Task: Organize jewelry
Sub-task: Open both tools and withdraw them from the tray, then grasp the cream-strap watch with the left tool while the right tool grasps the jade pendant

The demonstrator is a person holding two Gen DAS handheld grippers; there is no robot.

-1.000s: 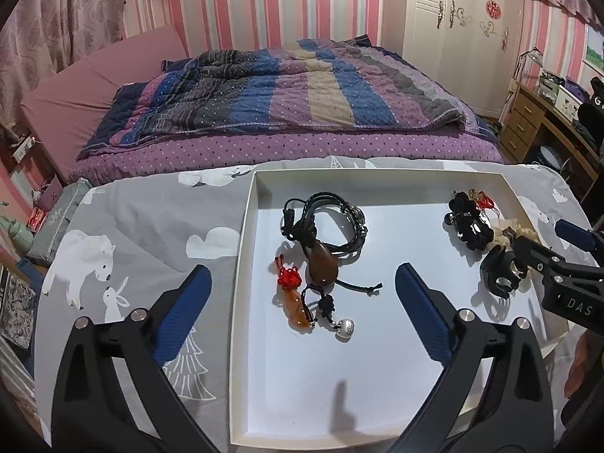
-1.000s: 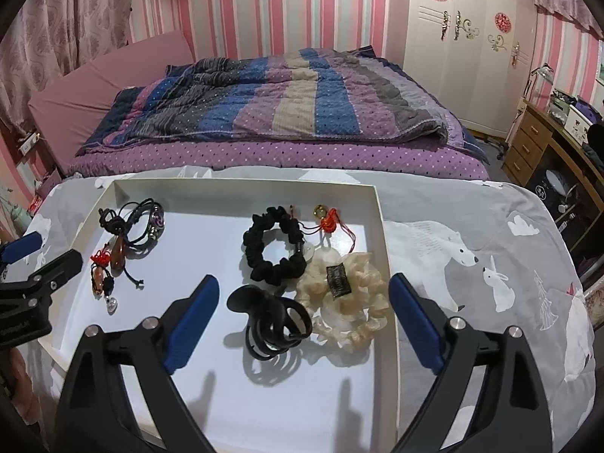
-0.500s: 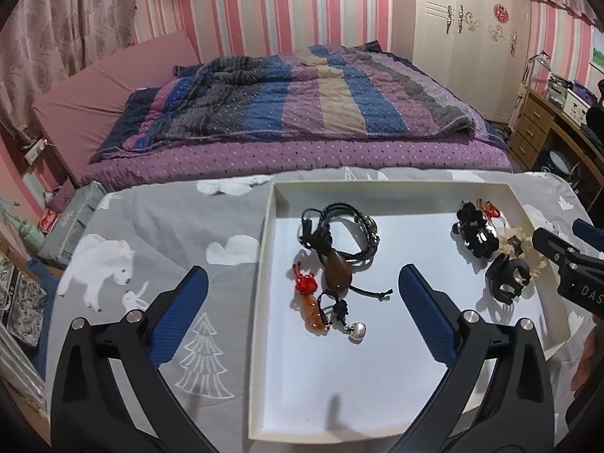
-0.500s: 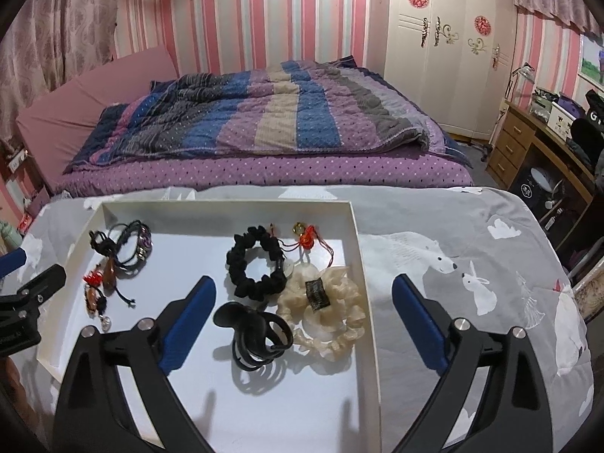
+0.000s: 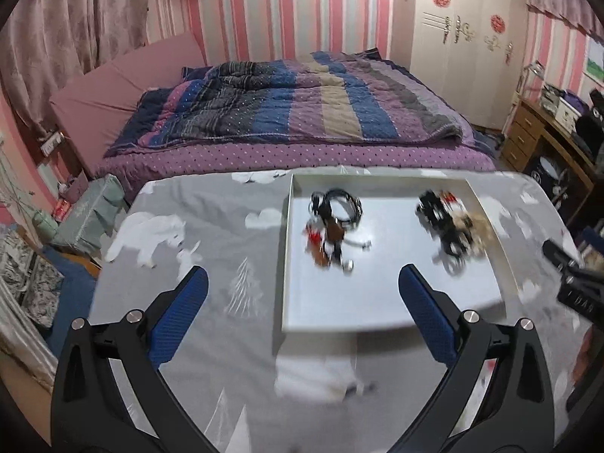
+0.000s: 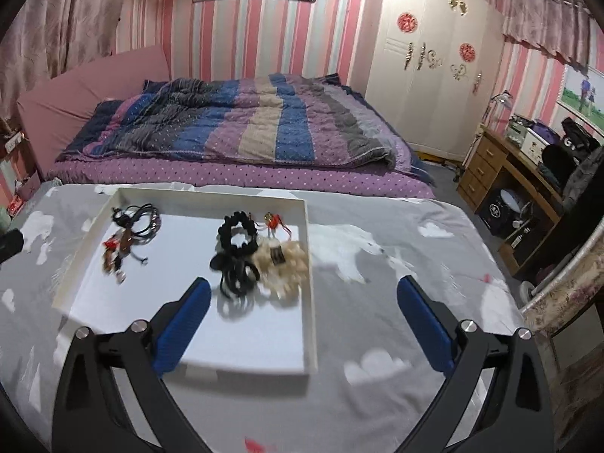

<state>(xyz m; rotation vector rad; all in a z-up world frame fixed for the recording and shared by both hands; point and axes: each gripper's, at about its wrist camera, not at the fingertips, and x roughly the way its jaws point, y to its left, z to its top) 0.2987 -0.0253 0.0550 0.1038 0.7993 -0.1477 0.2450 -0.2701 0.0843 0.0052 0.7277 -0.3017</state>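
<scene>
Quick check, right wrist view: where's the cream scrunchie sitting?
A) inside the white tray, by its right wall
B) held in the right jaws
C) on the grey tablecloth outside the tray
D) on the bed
A: the cream scrunchie lies inside the white tray, close to its right wall and beside the black hair ties; the right gripper is open and holds nothing.

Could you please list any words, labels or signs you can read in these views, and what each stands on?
"G": white letter on the black bag on the desk.
Lettering on the right gripper, left wrist view: too blurred to read.
Red emblems on the wardrobe: too small to read.
</scene>
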